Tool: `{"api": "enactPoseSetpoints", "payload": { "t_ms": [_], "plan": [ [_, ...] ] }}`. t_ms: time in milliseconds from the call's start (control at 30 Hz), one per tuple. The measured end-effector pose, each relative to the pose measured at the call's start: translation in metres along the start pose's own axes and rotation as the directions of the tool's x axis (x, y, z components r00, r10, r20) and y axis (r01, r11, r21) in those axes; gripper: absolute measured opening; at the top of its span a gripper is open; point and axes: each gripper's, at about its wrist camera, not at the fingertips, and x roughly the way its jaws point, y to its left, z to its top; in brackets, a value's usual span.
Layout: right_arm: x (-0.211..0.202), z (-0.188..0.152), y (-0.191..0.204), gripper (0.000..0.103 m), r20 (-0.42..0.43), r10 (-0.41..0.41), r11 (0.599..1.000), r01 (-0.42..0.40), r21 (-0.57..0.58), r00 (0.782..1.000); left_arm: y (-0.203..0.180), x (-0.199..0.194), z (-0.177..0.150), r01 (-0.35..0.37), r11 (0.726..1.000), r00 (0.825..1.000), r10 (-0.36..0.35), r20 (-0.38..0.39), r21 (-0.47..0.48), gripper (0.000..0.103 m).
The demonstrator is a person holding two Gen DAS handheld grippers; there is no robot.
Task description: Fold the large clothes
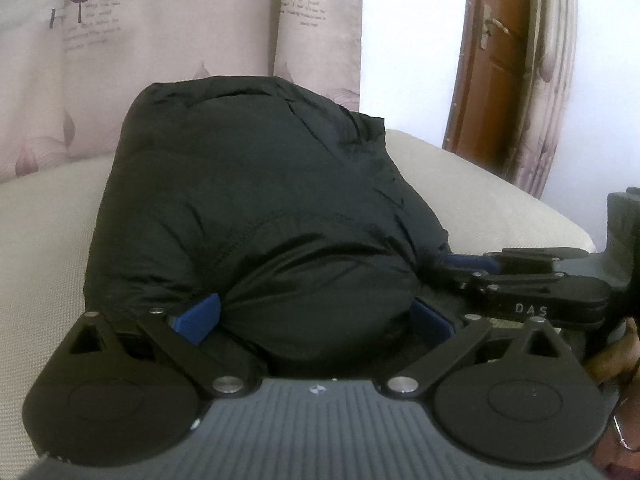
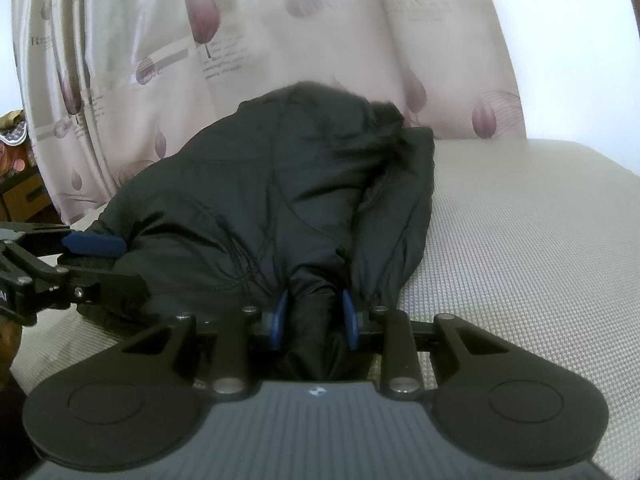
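A black puffy jacket (image 1: pixel 260 184) lies bundled on a beige cushion (image 1: pixel 44 240). In the left wrist view my left gripper (image 1: pixel 316 320) holds a thick roll of its near edge, the blue pads (image 1: pixel 196 318) pressed into the fabric on both sides. My right gripper (image 1: pixel 452 264) comes in from the right, its tips sunk into the jacket's side. In the right wrist view the right gripper (image 2: pixel 315 316) is shut on a narrow fold of the jacket (image 2: pixel 280 192). The left gripper (image 2: pixel 104 256) grips the jacket's left edge there.
The beige textured cushion (image 2: pixel 520 240) stretches out to the right of the jacket. A leaf-print curtain (image 1: pixel 160 40) hangs behind it. A brown wooden door (image 1: pixel 492 60) stands at the back right. A person's hand with a ring (image 1: pixel 624 436) shows at the lower right.
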Motion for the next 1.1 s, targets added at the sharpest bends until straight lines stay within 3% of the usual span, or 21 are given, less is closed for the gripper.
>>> {"api": "enactPoseSetpoints", "payload": {
  "t_ms": [367,467,600,667,833,967,1100],
  "plan": [
    [0.000,0.002,-0.002,0.027,-0.005,-0.003,1.000,0.003,0.005,1.000,-0.002,-0.003,-0.005,0.004,1.000,1.000,-0.004,0.010,0.028,0.099],
    [0.001,0.004,-0.003,0.027,-0.010,-0.003,1.000,0.003,0.005,1.000,0.005,-0.024,-0.005,0.013,1.000,0.998,-0.012,0.060,-0.010,0.096],
    [0.001,0.003,-0.003,0.027,-0.006,-0.004,1.000,0.004,0.012,1.000,0.021,-0.054,-0.007,-0.012,0.999,0.990,0.016,0.140,-0.032,0.094],
    [0.001,0.002,-0.004,0.027,0.000,-0.003,1.000,0.003,0.018,1.000,0.026,-0.058,-0.004,-0.046,0.999,0.987,0.048,0.156,-0.017,0.088],
    [0.001,-0.002,-0.005,0.027,0.011,0.004,0.999,-0.004,0.035,1.000,0.047,-0.036,0.008,-0.028,0.996,0.995,0.035,0.089,-0.080,0.081],
    [0.000,-0.003,-0.006,0.027,0.015,0.012,0.999,-0.012,0.044,1.000,0.045,-0.022,-0.005,-0.062,0.998,0.996,0.063,0.057,-0.022,0.081],
    [0.000,-0.004,-0.010,0.027,0.013,0.024,0.998,-0.024,0.062,1.000,0.052,-0.014,-0.014,-0.050,0.998,0.998,0.051,0.045,-0.036,0.084]
  ]
}}
